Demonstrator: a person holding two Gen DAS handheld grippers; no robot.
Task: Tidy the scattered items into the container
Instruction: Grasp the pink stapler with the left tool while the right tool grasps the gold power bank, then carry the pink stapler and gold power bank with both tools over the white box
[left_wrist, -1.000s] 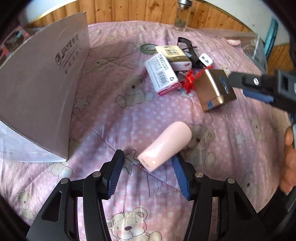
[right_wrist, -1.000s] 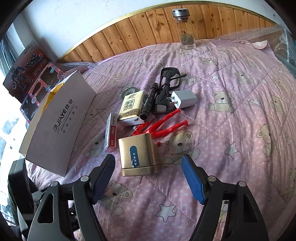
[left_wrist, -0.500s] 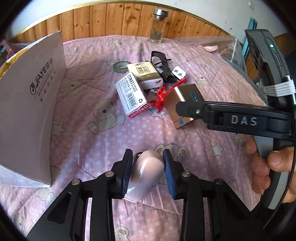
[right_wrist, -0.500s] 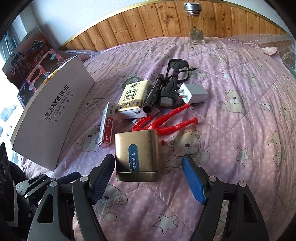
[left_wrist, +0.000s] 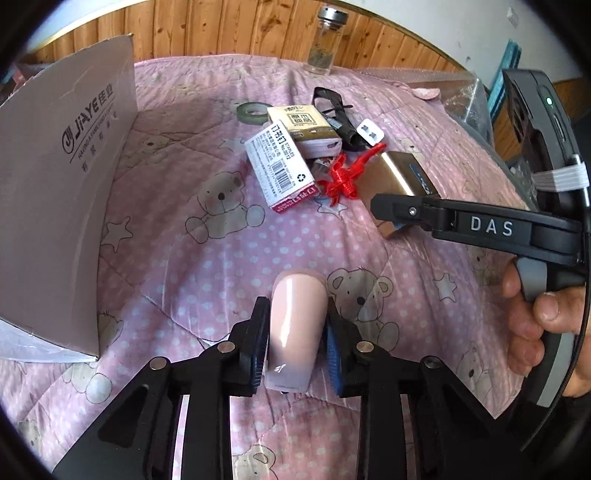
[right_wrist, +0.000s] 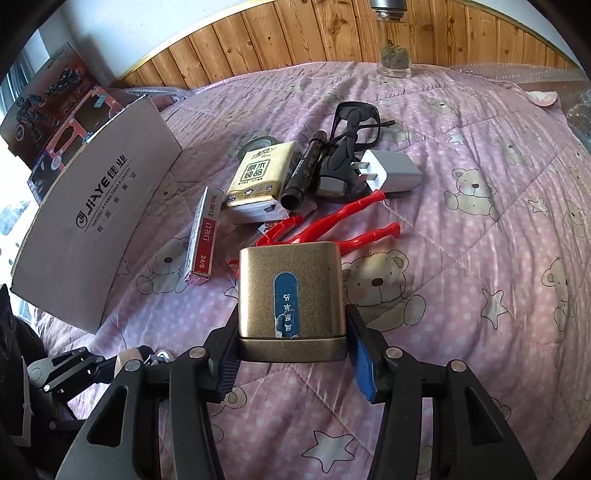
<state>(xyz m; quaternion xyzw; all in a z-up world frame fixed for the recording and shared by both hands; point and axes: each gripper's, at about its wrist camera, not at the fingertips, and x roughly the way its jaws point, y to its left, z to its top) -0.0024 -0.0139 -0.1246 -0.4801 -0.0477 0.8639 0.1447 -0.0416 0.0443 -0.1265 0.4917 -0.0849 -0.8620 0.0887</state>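
The left tool (left_wrist: 295, 339) is clamped on a glossy pale-pink tapered plastic case (left_wrist: 295, 325), gripped across its narrower sides near the near end, so the wider far end points out along the fingers. The right tool (right_wrist: 291, 350) has its pads against both sides of a brushed-gold metal box with a blue label (right_wrist: 290, 291); taking it near its base probably leaves most of the box free to go into the container. I judge it gripped, though whether either item is clear of the pink teddy-bear quilt (right_wrist: 480, 258) cannot be told.

The container, a grey cardboard box printed JIAYE (left_wrist: 62, 206), stands left of the gold box; only its outer wall shows, so its opening and contents are hidden. Beyond the gold box lie a red plastic clip (right_wrist: 332, 225), a white-and-red staples packet (right_wrist: 205, 236), a yellow tissue pack (right_wrist: 260, 181) and a white wall charger (right_wrist: 391, 171). The pink case's underside is unseen.
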